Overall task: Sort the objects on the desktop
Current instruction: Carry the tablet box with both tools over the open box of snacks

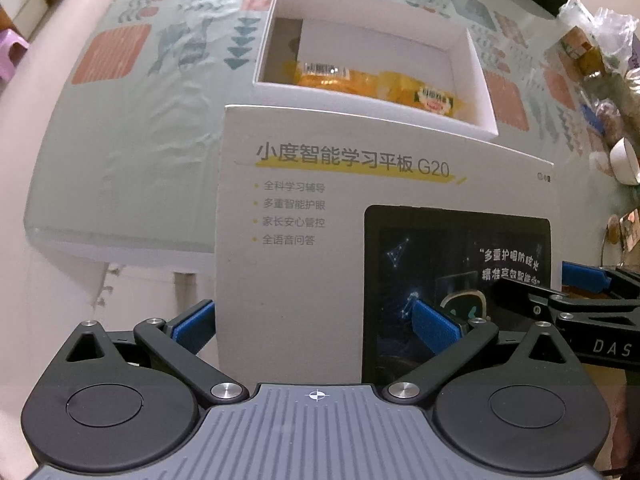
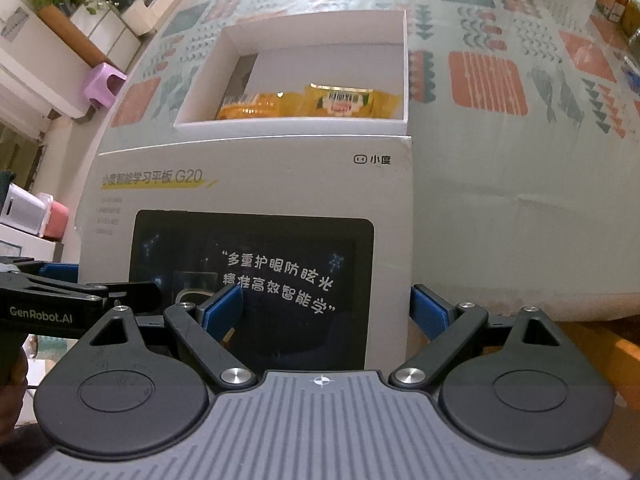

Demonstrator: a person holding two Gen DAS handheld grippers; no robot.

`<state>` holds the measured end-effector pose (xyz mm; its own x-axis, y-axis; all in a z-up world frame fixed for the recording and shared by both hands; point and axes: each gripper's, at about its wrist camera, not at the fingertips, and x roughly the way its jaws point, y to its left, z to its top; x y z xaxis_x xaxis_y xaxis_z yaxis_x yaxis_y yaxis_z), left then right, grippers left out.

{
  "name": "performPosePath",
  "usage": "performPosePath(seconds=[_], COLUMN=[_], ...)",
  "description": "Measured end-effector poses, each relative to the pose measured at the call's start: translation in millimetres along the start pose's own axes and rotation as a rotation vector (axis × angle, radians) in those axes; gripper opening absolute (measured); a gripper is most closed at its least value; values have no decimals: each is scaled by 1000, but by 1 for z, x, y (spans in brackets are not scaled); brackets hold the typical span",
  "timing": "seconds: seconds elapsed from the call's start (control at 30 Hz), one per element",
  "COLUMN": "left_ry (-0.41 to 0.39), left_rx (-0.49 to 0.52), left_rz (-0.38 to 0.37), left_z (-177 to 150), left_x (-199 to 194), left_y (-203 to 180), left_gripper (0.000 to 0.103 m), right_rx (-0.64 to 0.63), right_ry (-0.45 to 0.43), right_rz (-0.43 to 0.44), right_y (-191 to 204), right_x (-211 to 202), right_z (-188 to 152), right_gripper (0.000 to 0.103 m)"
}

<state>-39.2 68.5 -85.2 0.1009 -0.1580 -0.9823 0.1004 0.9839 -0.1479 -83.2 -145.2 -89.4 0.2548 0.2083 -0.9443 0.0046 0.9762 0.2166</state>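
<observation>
A white box lid (image 1: pixel 320 208) printed with a tablet picture and "G20" lies flat in front of the open white box (image 1: pixel 476 80). Yellow snack packets (image 1: pixel 360 80) lie inside the box. My left gripper (image 1: pixel 316 320) holds the lid's left near edge, one blue pad on top and one below. My right gripper (image 2: pixel 328 308) holds the lid (image 2: pixel 256 184) at its right near edge the same way; the box (image 2: pixel 404 76) and the packets (image 2: pixel 320 100) show beyond. Each gripper shows in the other's view.
The table carries a patterned cloth (image 2: pixel 500 80) with orange and teal shapes. Bags and a white bowl (image 1: pixel 624 160) crowd the right side. A purple stool (image 2: pixel 104 84) and shelves stand left, off the table.
</observation>
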Motion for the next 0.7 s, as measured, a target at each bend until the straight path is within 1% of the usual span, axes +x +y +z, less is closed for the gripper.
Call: performPosePath(seconds=[0.37,0.57,0.7], left_ry=[32,28,15], left_rx=[-15,-19,-10], left_rz=[-7,-15,-24], left_z=[-5,3,14], left_x=[8,7,3], left_y=[10,15,17], left_gripper=[103,103,103], right_rx=[-17,-19,-23], right_ry=[27,29,18], right_rz=[-10,-17,-27], right_y=[9,14,18], right_x=[8,10,8], right_z=[-1,8,18], right_gripper=[103,103,103])
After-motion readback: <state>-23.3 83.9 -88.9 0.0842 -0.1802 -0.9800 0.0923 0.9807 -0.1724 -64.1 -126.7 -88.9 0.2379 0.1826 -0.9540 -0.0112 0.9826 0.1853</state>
